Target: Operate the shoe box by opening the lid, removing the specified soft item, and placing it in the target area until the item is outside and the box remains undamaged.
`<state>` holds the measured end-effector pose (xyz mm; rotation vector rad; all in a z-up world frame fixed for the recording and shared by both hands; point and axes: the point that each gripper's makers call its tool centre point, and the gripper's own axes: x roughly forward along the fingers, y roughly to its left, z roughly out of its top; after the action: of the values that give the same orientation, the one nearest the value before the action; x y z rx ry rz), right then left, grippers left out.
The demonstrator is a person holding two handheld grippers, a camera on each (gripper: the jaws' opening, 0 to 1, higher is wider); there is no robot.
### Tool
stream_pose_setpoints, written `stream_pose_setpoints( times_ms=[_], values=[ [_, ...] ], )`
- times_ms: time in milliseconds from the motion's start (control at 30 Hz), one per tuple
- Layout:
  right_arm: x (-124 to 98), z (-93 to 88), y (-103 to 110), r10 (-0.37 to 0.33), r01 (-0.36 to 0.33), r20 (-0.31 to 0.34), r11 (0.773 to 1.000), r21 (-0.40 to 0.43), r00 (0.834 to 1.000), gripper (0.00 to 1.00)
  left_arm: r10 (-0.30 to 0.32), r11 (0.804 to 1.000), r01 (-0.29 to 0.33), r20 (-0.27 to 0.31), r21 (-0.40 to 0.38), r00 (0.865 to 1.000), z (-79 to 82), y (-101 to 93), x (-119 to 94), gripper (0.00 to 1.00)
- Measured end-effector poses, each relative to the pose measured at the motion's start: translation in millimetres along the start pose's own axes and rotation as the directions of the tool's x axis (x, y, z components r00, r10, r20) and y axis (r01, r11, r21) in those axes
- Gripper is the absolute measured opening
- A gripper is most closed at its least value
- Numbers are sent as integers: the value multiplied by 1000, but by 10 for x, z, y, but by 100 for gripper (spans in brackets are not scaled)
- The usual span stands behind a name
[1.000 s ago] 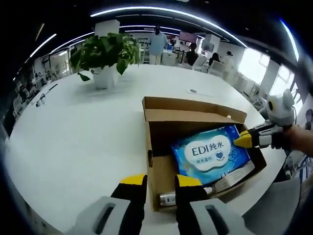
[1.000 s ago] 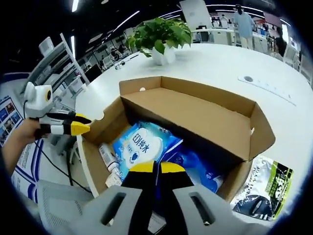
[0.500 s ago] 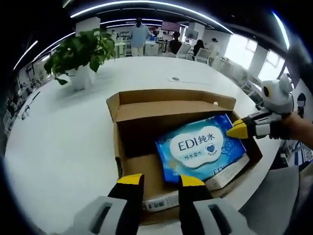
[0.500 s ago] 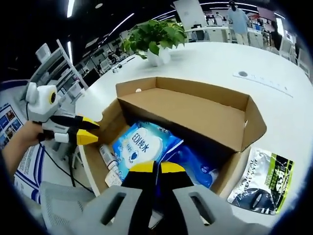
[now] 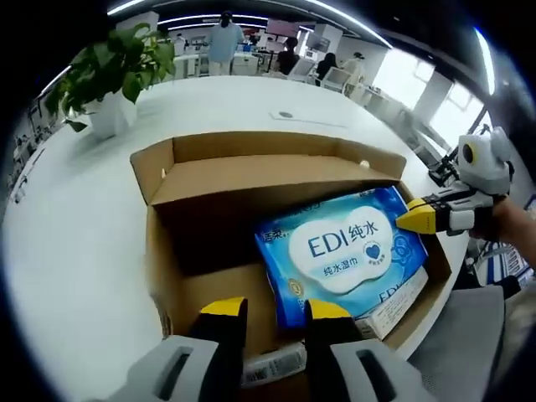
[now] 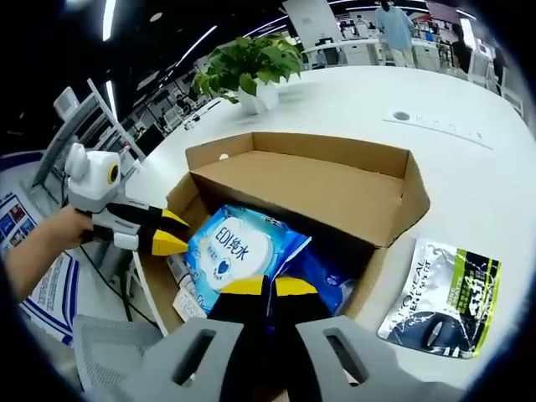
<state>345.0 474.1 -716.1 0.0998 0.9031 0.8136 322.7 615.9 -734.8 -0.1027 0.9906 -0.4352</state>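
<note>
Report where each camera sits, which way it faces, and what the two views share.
Left gripper view: rides the left tool, looking over the open box's near wall, across the table toward the plant; its own jaws, slightly apart, rise from the bottom.
Right gripper view: rides the right tool, looking into the box from another side, a sachet on the table beside it; its own jaws, together, rise from the bottom.
Shared: box, wipes pack, plant, and each shows the other tool in a hand.
</note>
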Motion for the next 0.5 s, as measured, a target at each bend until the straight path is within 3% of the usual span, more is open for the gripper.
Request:
stream_pose_setpoints(
  times_ms=[233,300,500],
  values=[
    [-23,-14,-46,-5,5,7,1000,17,1000,0,-79,995,77,-23,-62,997,-79,-137,107,23],
    [-27,-18,-52,-6,6,9,1000,18,1000,0,-83,994,79,-45,-77,996,-147,-161,136,17],
    [-34,-31,-60,-3,3,13,999,34,1000,0,-85,989,80,-39,-124,996,-186,-198,125,10]
  ],
)
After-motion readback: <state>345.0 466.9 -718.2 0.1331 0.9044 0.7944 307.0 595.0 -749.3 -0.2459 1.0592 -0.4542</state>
